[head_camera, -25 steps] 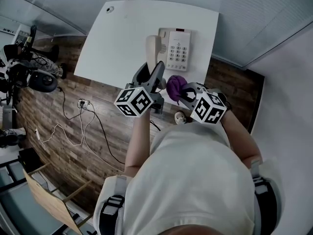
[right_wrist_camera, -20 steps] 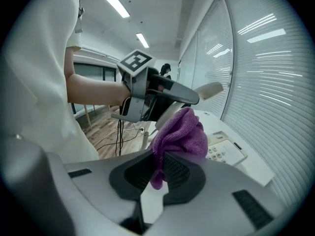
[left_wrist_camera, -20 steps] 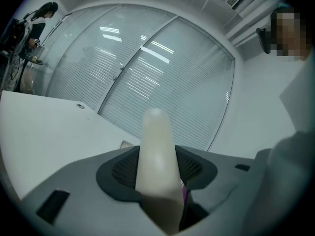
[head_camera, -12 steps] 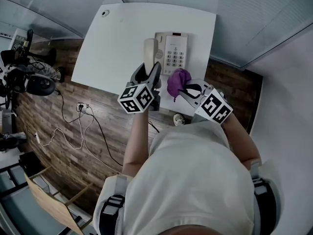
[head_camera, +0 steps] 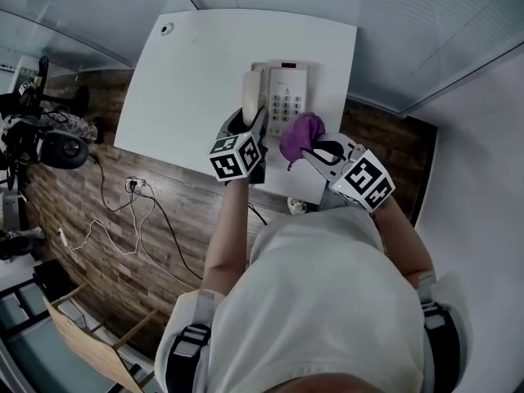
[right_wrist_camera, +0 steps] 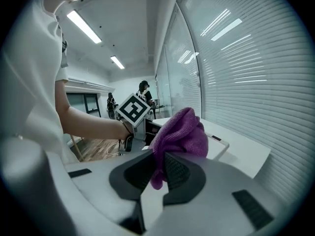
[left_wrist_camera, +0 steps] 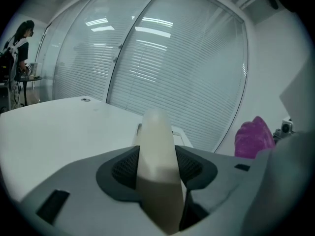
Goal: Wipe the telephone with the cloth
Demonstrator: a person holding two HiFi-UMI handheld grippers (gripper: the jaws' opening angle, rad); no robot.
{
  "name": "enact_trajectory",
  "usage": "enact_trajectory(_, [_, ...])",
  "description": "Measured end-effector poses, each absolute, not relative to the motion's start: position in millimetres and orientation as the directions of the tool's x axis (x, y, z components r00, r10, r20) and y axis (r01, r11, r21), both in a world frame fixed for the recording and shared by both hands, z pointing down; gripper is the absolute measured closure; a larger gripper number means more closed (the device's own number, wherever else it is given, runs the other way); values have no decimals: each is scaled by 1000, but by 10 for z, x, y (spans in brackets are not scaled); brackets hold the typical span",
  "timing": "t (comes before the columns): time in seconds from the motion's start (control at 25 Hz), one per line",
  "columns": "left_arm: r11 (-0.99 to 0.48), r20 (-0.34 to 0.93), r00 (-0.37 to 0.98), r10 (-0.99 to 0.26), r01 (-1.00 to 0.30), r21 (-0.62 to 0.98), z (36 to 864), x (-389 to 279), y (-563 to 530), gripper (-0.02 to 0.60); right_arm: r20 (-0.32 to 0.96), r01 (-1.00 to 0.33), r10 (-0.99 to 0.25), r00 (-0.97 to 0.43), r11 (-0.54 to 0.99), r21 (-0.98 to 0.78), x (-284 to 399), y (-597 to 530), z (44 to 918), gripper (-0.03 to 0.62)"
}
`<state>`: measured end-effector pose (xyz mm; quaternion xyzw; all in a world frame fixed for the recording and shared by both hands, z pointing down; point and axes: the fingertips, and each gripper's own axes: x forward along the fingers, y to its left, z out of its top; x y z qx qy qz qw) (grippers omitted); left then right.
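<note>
A cream telephone (head_camera: 286, 103) with a keypad sits on the white table (head_camera: 205, 64). Its cream handset (head_camera: 250, 97) stands at the base's left side, and my left gripper (head_camera: 247, 123) is shut on it. In the left gripper view the handset (left_wrist_camera: 155, 132) fills the gap between the pads, with the base (left_wrist_camera: 181, 137) just behind it. My right gripper (head_camera: 316, 149) is shut on a bunched purple cloth (head_camera: 300, 133), which hovers at the telephone's near right corner. In the right gripper view the cloth (right_wrist_camera: 179, 132) bulges out above the jaws.
The table's near edge runs just under both grippers. Wooden floor with loose cables (head_camera: 123, 211) lies to the left, and an office chair (head_camera: 61, 142) stands at the far left. Glass walls with blinds (left_wrist_camera: 187, 73) close the room behind the table.
Both grippers have shifted toward the telephone. The left one has come down with the handset beside the base, and the right one has carried the cloth up to the telephone's near right corner.
</note>
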<state>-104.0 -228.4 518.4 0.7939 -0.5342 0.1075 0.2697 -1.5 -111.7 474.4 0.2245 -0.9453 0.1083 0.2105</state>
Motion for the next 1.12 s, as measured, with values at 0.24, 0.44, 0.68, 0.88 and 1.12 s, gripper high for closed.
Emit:
enact_trajectory(0.24, [-261,521,377,-766,-923,284,5415,-1040,-2492,356,462,-492,-386,-798,860,-132,97,-1228,4831,548])
enact_trajectory(0.44, [-247,554,357,-752,-932,264,5519,-1053,-2619,356,460,-512,-402,-792,848,-141,153,-1327,4829,548])
enact_trajectory(0.68, [-251,576,332,-747,-943,219,5560,-1045,-2703,356,441,-530,-418,-794,832,-165,179,-1426,4789,548])
enact_trajectory(0.88, [-259,587,317,-745,-948,184,5597,-1013,-2769,356,437,-534,-423,-794,828,-169,183,-1423,4781,548])
enact_trajectory(1.12, [-270,584,316,-748,-948,166,5592,-996,-2773,356,434,-539,-429,-793,824,-171,178,-1414,4759,548])
